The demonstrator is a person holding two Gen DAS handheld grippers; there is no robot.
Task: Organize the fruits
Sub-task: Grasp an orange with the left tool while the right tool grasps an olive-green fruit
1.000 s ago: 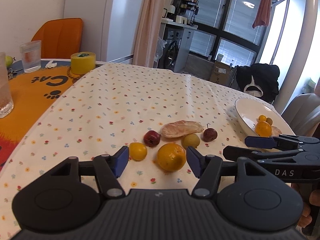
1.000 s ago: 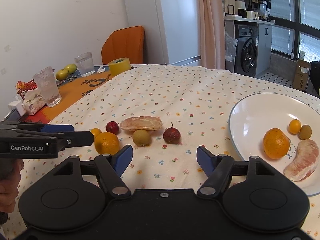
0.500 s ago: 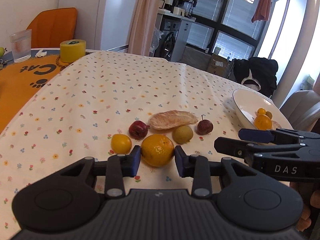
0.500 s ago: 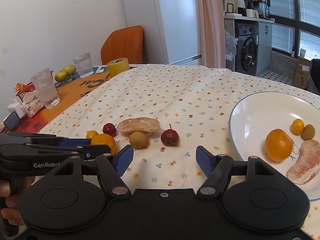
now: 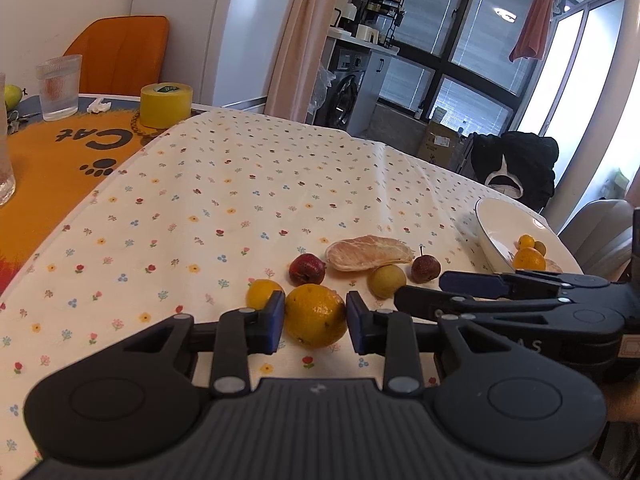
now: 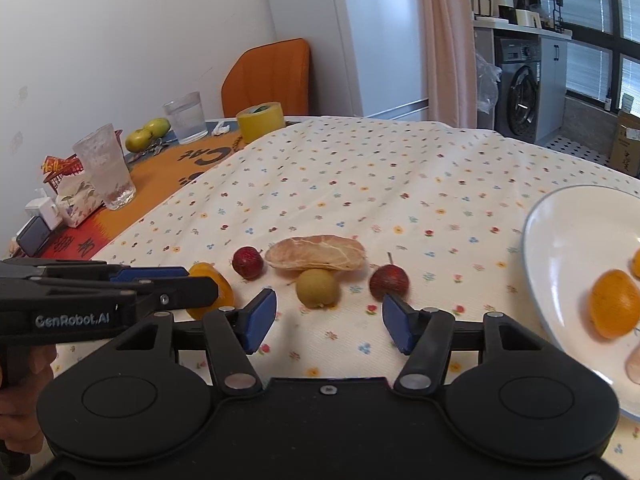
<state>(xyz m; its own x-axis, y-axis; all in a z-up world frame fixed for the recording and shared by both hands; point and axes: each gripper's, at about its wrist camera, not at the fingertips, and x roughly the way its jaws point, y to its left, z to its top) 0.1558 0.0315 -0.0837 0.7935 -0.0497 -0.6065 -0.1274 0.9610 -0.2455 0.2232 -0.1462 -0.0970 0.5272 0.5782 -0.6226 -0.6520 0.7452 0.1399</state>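
Observation:
My left gripper [image 5: 315, 323] is shut on a large orange [image 5: 315, 320], both blue pads pressed to its sides, just above the flowered tablecloth. Around it lie a small yellow citrus [image 5: 262, 293], a red fruit [image 5: 307, 269], a peeled pomelo segment [image 5: 368, 253], a green-yellow fruit [image 5: 387, 281] and a stemmed red fruit [image 5: 425, 269]. My right gripper [image 6: 329, 321] is open over the cloth, just short of the green-yellow fruit [image 6: 317, 287] and the stemmed red fruit [image 6: 389, 281]. The white plate [image 6: 560, 248] at right holds another orange [image 6: 614, 303] and other pieces.
On the orange mat at left stand two glasses [image 6: 106, 172], a yellow tape roll [image 6: 260, 121], green apples [image 6: 148, 134] and small boxes. An orange chair [image 6: 266, 76] sits behind the table. A person's hand [image 6: 20, 380] holds the left gripper.
My left gripper went from open to shut on the large orange and lifted slightly. My right gripper shifted left toward the loose fruits and stays open.

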